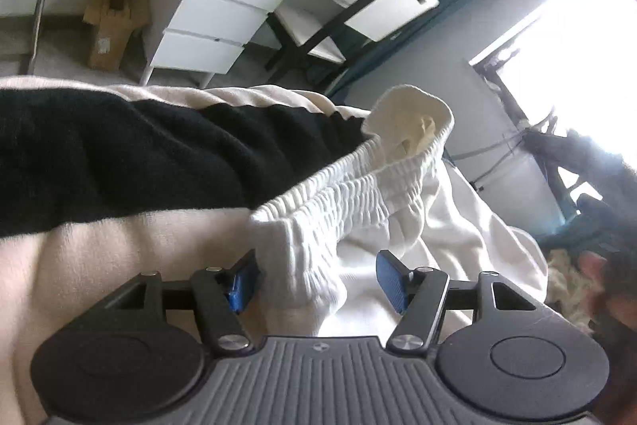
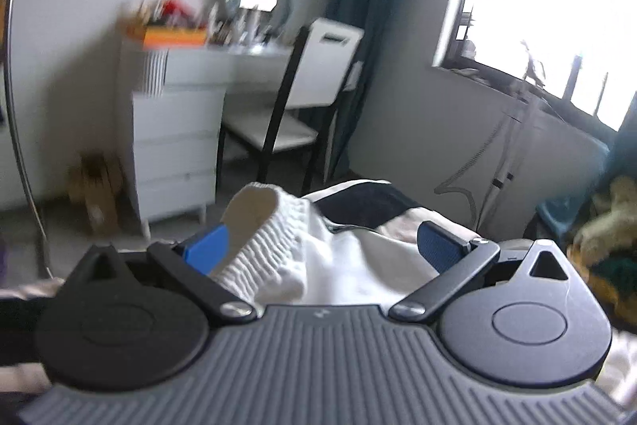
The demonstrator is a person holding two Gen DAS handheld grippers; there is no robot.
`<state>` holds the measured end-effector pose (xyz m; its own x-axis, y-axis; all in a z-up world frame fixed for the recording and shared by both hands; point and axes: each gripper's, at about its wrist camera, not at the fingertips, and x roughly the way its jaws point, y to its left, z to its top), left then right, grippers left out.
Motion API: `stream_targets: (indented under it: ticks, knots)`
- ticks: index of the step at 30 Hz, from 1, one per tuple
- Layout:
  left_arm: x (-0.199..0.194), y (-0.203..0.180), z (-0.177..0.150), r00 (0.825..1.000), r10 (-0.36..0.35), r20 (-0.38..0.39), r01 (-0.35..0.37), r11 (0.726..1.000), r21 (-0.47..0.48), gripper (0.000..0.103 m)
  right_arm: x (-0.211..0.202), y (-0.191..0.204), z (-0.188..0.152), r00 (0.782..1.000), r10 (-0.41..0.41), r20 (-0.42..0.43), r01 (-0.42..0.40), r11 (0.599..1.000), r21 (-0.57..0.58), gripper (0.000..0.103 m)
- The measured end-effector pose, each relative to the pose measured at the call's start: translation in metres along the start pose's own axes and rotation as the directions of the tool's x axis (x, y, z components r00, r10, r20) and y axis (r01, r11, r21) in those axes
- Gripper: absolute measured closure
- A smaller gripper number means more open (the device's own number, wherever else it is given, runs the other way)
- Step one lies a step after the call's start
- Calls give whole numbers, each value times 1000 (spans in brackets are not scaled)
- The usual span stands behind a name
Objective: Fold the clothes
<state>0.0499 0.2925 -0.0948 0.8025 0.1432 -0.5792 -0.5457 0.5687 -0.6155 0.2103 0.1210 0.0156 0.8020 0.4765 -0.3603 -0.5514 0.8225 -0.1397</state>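
White shorts with a ribbed elastic waistband lie bunched on a cream and black striped blanket. My left gripper is open, its blue pads on either side of the waistband's near corner, which sits between them. In the right wrist view the same white shorts lie ahead, their waistband rising beside the left blue pad. My right gripper is open wide, with the fabric in the gap between its fingers.
A white drawer unit and desk stand against the wall, with a black-framed white chair beside them. A cardboard box sits on the floor. A bright window and a teal curtain are to the right, clutter below it.
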Motion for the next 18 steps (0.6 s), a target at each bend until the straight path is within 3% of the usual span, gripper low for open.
stream_targets:
  ticks: [5, 10, 18]
  knots:
    - [-11, -8, -10, 1000, -8, -7, 8, 998, 59, 39, -103, -47, -32, 988, -129, 90, 117, 985, 129, 0]
    - [-18, -18, -16, 1000, -1, -12, 2, 993, 117, 38, -194, -87, -81, 950, -288, 118, 249, 931, 267, 0]
    - [-45, -49, -41, 999, 31, 22, -36, 961, 275, 38, -274, -136, -139, 905, -424, 26, 373, 822, 429, 0]
